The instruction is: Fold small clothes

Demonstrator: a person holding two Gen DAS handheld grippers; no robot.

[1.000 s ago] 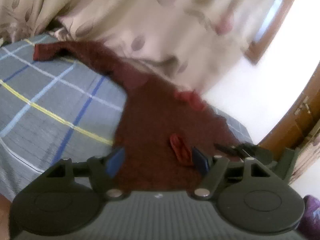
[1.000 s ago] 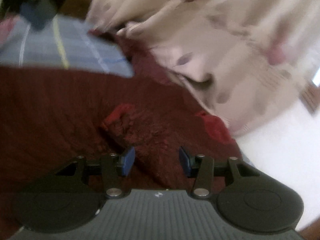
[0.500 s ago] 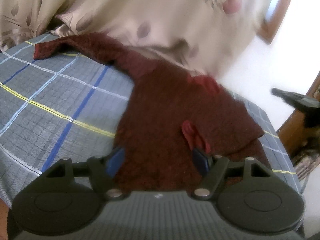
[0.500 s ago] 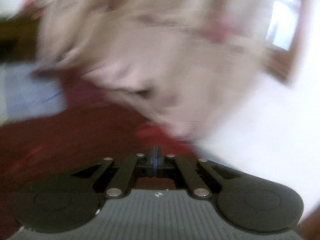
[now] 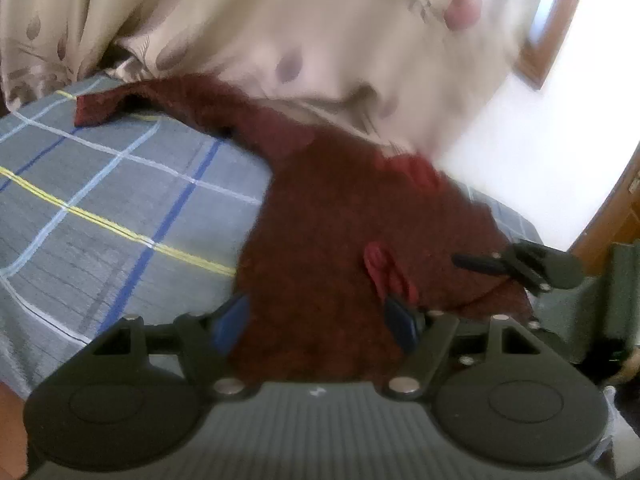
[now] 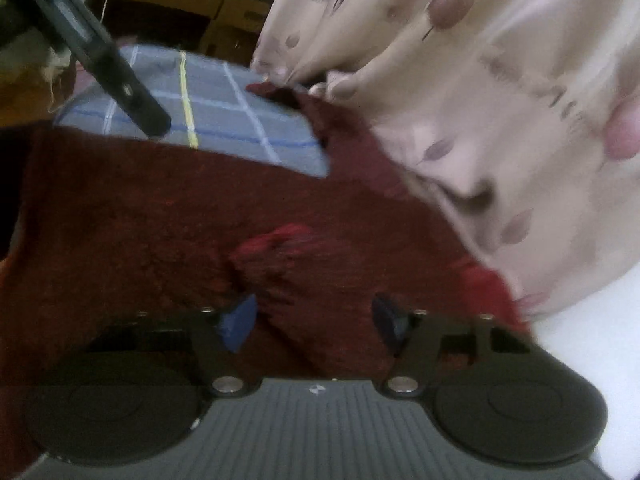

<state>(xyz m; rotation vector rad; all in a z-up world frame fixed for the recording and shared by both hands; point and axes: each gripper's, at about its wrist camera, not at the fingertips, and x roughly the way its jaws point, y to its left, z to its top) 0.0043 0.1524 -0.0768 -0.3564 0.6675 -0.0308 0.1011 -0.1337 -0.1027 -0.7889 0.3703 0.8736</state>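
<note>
The maroon sweater (image 5: pixel 332 240) lies flat on the checked bedspread (image 5: pixel 100 200), long axis running away from both claws. Left gripper (image 5: pixel 316 320) hovers open over its hem; right gripper (image 6: pixel 316 320), jaws just opened and empty, sits nearer the folded-in red cuff (image 6: pixel 280 240).

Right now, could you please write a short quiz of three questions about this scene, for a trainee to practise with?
1. True or false: the dark red sweater lies on a plaid sheet.
2. What hangs behind the bed?
A. floral curtain
B. mirror
C. shelf
3. Fill in: the right tool has jaws that are ____, with nothing pinched between them.

Key:
1. true
2. A
3. open; they have just been opening, and the left tool is open too.
</note>
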